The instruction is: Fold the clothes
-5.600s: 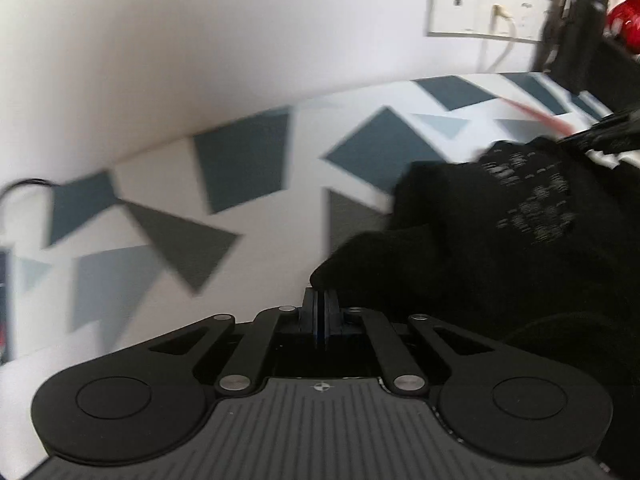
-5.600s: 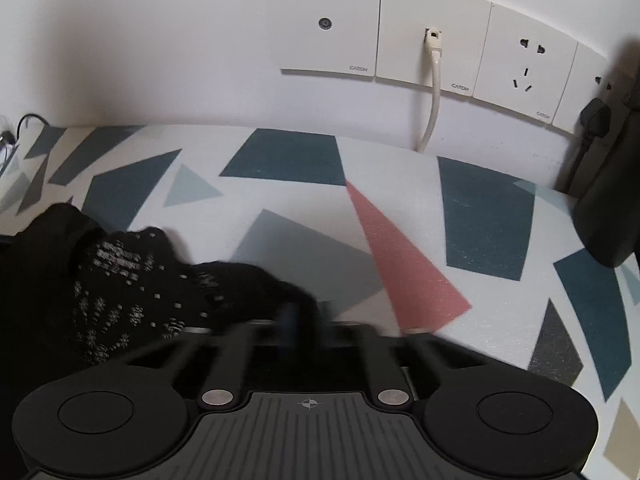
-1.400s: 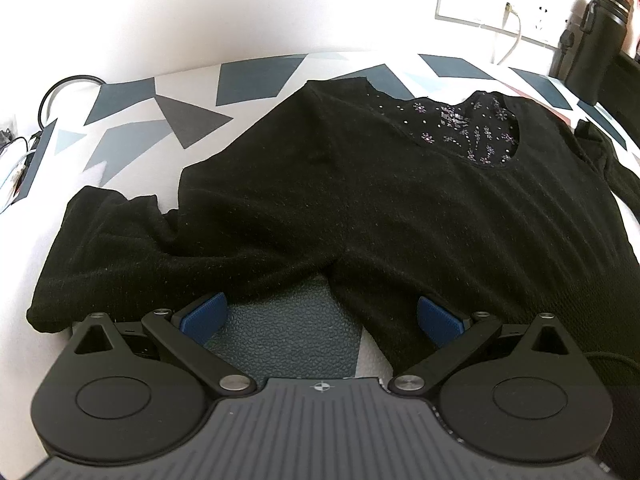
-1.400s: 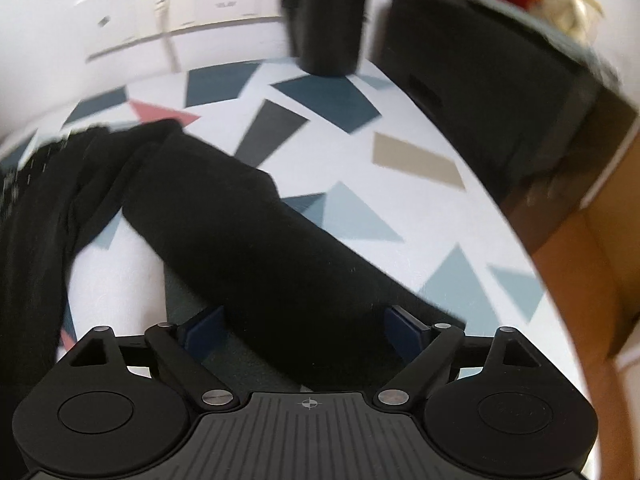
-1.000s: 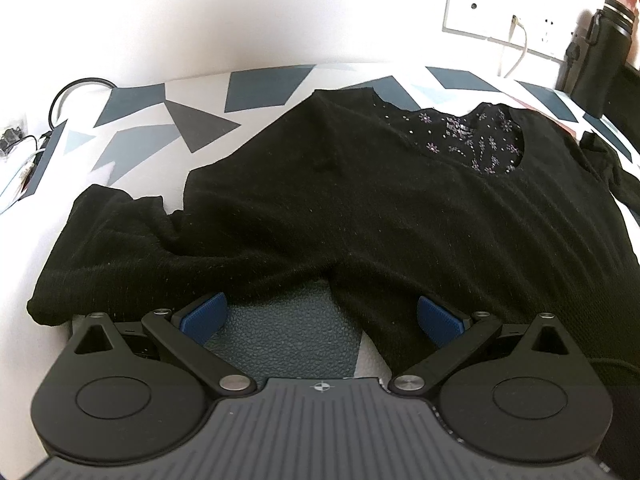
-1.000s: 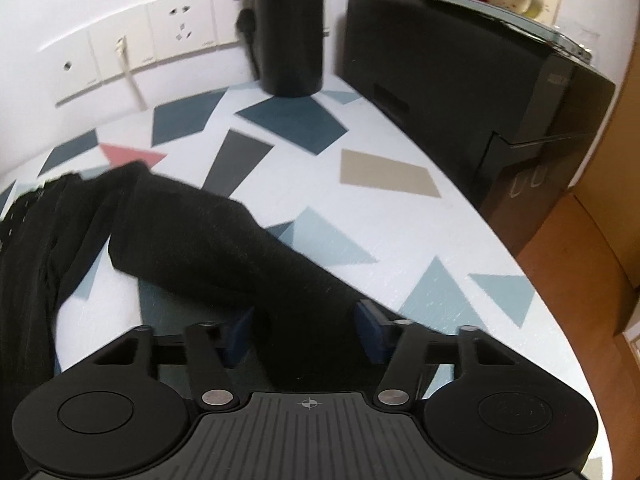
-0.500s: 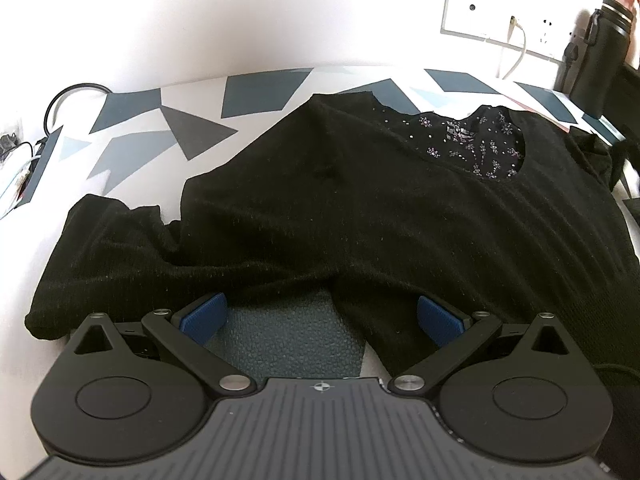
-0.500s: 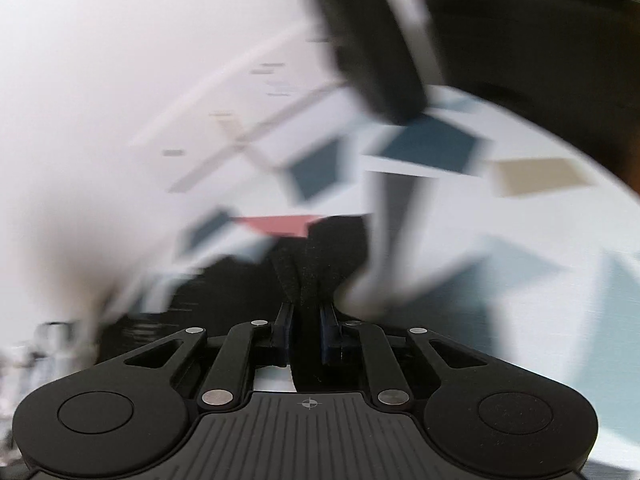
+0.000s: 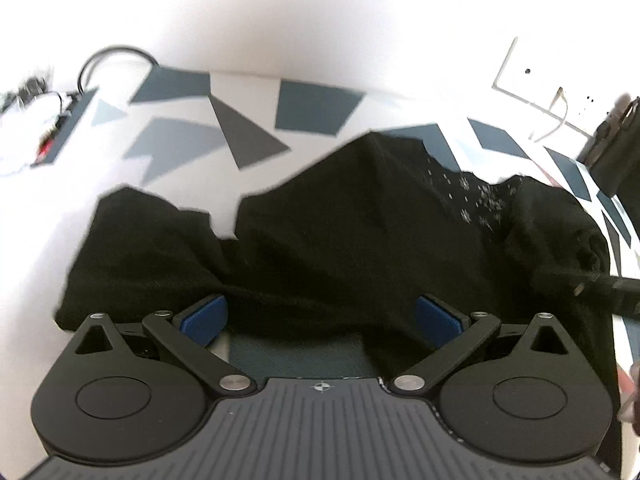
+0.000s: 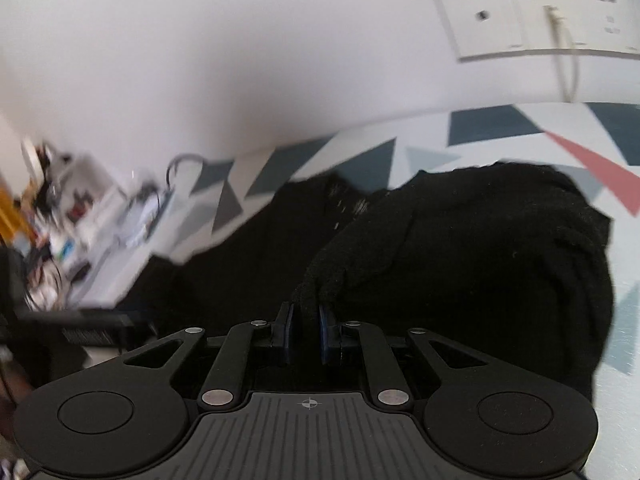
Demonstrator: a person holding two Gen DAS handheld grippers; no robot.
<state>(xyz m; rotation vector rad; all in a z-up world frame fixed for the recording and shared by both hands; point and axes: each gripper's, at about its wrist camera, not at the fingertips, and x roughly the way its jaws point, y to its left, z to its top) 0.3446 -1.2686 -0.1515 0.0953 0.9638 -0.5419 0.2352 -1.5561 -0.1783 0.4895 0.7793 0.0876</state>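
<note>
One black sweater (image 9: 360, 232) lies on the patterned tabletop (image 9: 248, 136), occupying most of its middle. Bare tabletop is visible beyond the sweater's far edge up to the white wall (image 9: 300, 20), and to the left of its left sleeve (image 9: 136, 248). The left corner holds cables and clutter (image 9: 36, 120); the wall socket panel (image 9: 540, 80) and a dark object (image 9: 620, 152) bound the right side.

The left gripper (image 9: 320, 314) has its two blue pads spread wide, one on each side of the sweater's near hem, with no fabric caught between them. The right gripper (image 10: 306, 330) has its pads drawn narrow and clamped on a fold of the sweater's right sleeve (image 10: 460, 248), which is bunched and lifted over the body of the garment.

Compared with 0.5 s ago, the right sleeve has been carried inward across the sweater, and the right gripper's arm now enters the left wrist view at its right edge. The left gripper's opening is unchanged, but its view has shifted left and blurred.

Count: one garment, two grippers, one socket panel.
</note>
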